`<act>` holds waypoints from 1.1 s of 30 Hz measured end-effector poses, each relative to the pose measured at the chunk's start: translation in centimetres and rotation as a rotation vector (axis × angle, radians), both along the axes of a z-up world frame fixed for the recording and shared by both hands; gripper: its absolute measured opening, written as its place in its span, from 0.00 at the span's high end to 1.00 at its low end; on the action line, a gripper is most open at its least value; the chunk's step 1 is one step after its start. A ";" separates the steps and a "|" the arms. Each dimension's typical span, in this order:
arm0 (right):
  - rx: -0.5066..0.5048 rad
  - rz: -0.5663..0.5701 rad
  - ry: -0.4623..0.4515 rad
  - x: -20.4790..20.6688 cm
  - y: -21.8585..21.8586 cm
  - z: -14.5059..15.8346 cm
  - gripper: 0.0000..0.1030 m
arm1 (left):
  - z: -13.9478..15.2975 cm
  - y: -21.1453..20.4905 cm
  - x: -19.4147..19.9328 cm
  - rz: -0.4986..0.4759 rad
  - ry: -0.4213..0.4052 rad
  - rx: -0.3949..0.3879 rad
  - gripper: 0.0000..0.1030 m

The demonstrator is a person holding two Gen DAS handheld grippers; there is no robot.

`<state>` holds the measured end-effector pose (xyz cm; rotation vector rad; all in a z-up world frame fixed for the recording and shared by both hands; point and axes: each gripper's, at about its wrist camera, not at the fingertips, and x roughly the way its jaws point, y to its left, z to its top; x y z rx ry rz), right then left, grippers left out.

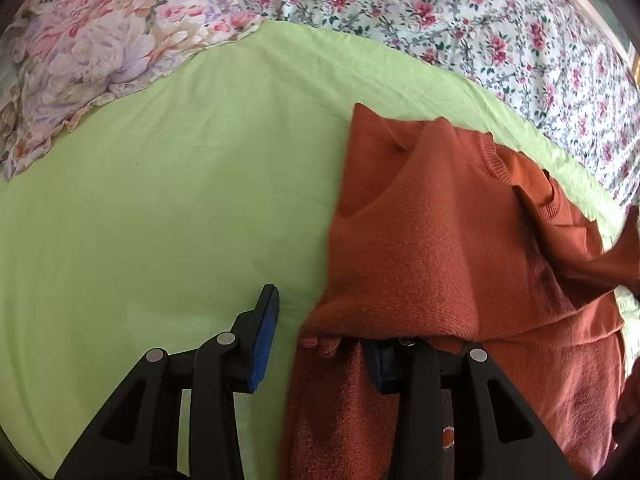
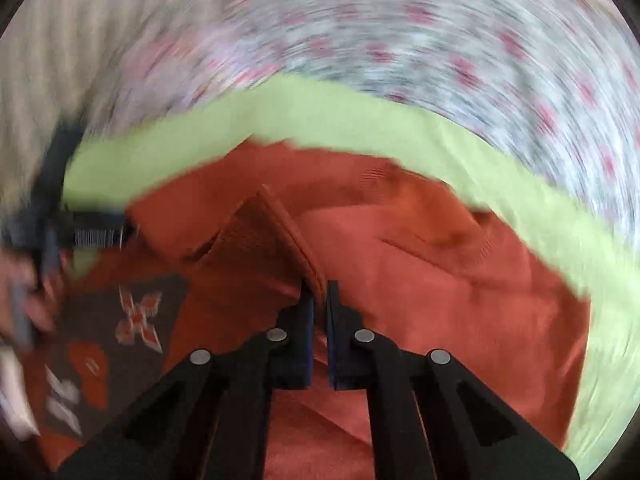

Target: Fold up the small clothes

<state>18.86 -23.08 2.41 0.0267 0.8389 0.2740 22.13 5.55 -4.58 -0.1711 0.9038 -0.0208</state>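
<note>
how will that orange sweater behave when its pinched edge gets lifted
Probably floppy: the orange sweater already creases and drapes over itself. The right tool pinches a thin folded edge, so the rest likely sags. Its fuzzy knit looks grippy, unlikely to slip.

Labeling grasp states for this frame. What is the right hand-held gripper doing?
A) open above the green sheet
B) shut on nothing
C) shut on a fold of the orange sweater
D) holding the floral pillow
C: in the right wrist view the right hand-held gripper has its jaws nearly together with a raised fold of the orange sweater pinched between them.
</note>
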 end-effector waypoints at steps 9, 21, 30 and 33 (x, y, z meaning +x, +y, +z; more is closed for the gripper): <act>0.382 -0.517 0.121 -4.1 -14.5 -3.5 0.95 | 0.0 -1.3 -0.4 0.034 -0.011 0.069 0.57; 0.441 -0.571 0.156 -4.5 -14.8 -5.3 0.68 | -1.0 4.5 -1.0 0.131 -0.012 -0.287 0.57; 0.356 -0.538 0.175 -4.5 -14.3 -4.7 0.90 | 1.3 3.9 -3.5 -0.079 0.006 -0.286 0.57; 0.379 -0.540 0.182 -4.9 -14.7 -5.3 0.83 | 3.6 3.7 -2.9 -0.123 -0.046 -0.268 0.42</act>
